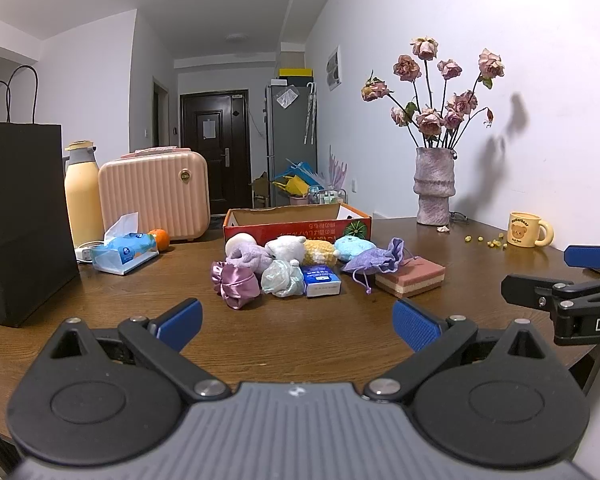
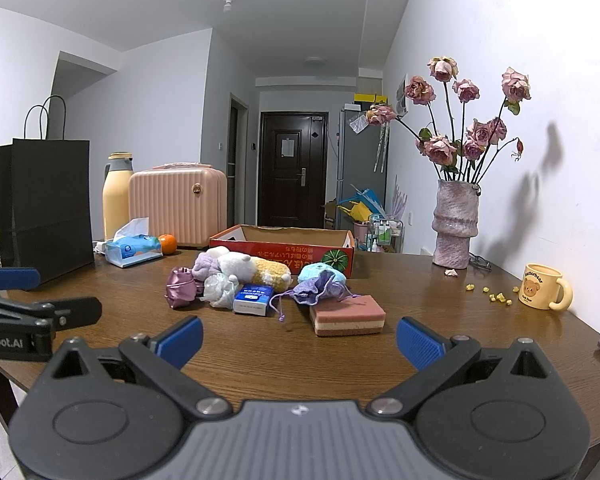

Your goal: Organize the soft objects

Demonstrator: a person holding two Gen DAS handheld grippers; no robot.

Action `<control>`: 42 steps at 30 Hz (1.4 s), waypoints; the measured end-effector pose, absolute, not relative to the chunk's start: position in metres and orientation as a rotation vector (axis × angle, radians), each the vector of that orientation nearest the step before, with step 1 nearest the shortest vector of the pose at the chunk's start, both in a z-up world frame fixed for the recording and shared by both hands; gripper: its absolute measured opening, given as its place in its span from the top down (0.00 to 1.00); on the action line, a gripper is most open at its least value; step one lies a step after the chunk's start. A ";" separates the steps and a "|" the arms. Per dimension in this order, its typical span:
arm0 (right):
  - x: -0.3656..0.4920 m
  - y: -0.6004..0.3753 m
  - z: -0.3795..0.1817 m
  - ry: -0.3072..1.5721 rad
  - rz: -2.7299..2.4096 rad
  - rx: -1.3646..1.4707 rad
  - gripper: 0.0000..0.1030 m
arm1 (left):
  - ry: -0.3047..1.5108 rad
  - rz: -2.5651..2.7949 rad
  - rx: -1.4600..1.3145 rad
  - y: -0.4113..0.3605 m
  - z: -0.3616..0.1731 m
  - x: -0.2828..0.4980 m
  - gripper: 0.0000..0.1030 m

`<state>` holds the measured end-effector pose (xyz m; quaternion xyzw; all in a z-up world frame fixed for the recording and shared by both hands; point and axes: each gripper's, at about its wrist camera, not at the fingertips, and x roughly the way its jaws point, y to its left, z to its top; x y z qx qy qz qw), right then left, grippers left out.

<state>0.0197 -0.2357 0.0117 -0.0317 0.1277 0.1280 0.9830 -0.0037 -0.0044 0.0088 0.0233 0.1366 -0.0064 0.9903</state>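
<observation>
Hovering above the near edge of a brown wooden table (image 1: pixel 300 344), the left gripper (image 1: pixel 298 322) has its blue-padded fingers (image 1: pixel 180 322) spread wide and holds nothing. The right gripper (image 2: pixel 300 338) hangs beside it over the same edge, fingers (image 2: pixel 418 342) equally wide and empty.

A cluster of soft objects sits at the middle of the table, well apart from both grippers. At its near left lies a shiny pink satin scrunchie (image 1: pixel 236 284), touching a pale crumpled scrunchie (image 1: pixel 282 278). Just right of that is a small blue tissue pack (image 1: pixel 321 280). Behind them, in a row, are a lilac plush toy (image 1: pixel 246 254), a white plush toy (image 1: pixel 286 249), a yellow knitted plush (image 1: pixel 320 254) and a light blue plush (image 1: pixel 354 248). A lavender drawstring pouch (image 1: pixel 374 260) rests in front of the blue plush, its cord trailing toward the near edge. A pink layered sponge (image 1: pixel 410 278) lies at the right end of the group.

Directly behind the cluster stands an open red cardboard box (image 1: pixel 296 224).

Toward the far left corner are a black paper bag (image 1: pixel 20 220), a yellow thermos (image 1: pixel 82 194), a pink ribbed case (image 1: pixel 154 196), a blue tissue box (image 1: pixel 126 252) and an orange (image 1: pixel 160 238). Along the right edge, against the wall, stand a vase of dried roses (image 1: pixel 434 188) and a yellow bear mug (image 1: pixel 526 230), with small yellow crumbs (image 1: pixel 488 240) between them.
</observation>
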 end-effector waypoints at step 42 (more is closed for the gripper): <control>0.119 -0.230 0.005 0.348 0.254 -0.066 0.00 | 0.339 0.003 0.010 0.007 0.004 0.084 0.00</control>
